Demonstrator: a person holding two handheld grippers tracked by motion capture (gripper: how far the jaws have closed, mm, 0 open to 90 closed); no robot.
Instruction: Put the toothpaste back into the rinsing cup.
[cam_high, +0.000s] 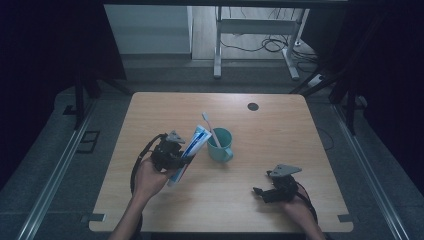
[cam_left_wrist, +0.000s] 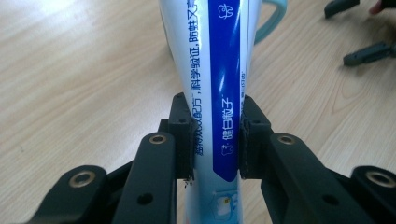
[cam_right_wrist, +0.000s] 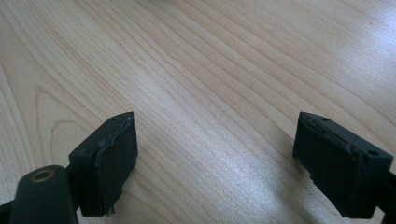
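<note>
Pinched between the left gripper's (cam_high: 181, 156) jaws, the blue-and-white plastic toothpaste tube (cam_high: 191, 152) slants its long axis toward the teal ceramic mug (cam_high: 220, 145) mid-table, while the right gripper (cam_high: 259, 191) idles with jaws spread near the front edge.

toothpaste tube (cam_left_wrist: 219, 70): white, blue stripe, printed characters
plastic cup (cam_high: 220, 145): teal
wooden table (cam_high: 280, 130): light grain
gripper jaws: black

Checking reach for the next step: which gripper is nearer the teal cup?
Left. The left gripper, shut on the toothpaste tube, sits just beside the teal cup; the right gripper rests open, farther off toward the person.
</note>
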